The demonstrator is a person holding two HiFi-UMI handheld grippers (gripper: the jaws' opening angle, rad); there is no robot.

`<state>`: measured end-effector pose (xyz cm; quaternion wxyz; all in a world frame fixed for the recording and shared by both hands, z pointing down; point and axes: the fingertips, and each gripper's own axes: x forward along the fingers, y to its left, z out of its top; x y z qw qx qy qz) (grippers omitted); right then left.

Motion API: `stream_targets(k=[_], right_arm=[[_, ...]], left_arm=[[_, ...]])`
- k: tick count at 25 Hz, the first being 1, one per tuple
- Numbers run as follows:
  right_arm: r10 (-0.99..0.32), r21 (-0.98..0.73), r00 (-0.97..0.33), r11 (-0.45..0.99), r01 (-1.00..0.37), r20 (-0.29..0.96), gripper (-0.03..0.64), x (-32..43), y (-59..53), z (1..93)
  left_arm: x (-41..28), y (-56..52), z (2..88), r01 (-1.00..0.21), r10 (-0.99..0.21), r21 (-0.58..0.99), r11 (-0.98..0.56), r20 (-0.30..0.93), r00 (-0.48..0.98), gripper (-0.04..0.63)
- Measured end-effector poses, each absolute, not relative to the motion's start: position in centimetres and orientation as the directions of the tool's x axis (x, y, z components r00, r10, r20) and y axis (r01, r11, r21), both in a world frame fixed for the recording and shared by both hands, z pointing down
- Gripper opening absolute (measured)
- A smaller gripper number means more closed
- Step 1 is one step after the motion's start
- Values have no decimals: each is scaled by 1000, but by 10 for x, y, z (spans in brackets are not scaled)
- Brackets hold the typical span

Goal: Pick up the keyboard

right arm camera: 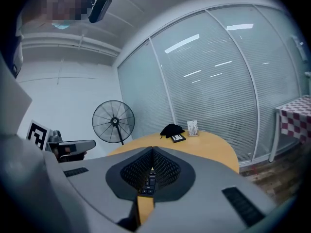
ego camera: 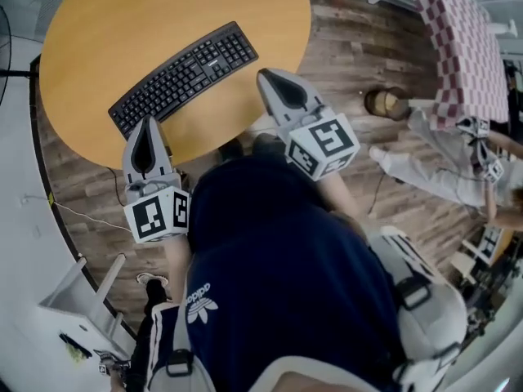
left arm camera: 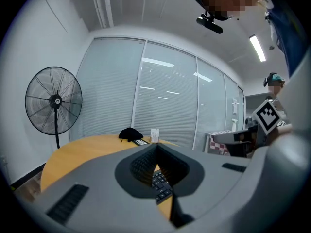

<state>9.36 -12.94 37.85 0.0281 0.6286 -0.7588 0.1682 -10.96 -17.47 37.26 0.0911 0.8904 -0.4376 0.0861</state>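
Head view: black keyboard (ego camera: pixel 185 77) lies aslant on tan table (ego camera: pixel 98 31) (left gripper (ego camera: pixel 149 125), right gripper (ego camera: pixel 267 77): jaws closed, empty).

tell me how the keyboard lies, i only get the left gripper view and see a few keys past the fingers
Observer: The long black plastic keyboard lies diagonally on the round yellow wooden table, near its front edge.
Operator: where's the right gripper
Observer: The right gripper, fingers shut and empty, points at the keyboard's right end.
Operator: and my left one
Observer: The left gripper has its tip at the keyboard's left end; contact can't be told.
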Motion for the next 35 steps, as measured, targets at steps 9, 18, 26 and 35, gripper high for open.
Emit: stream_targets(k=[9,18,26,35], right_arm=[[-925,-237,-226,156,-959,305,3,86,-144,391],[-919,-221,-228,161,-962,323,3,105,-171,400],[-915,-189,-236,181,-965,327,3,140,-194,399],[-916,-197,-244,187,-962,320,3,149,-206,401]], left_arm=[[-117,-195,380,-798,-752,123,-591,273,599,2],[-165,-210,392,-892,-843,87,-444,295,449,2],[-201,-223,387,-954,-911,60,-293,285,297,2],[-221,-224,393,-973,-925,64,-222,303,230,3]])
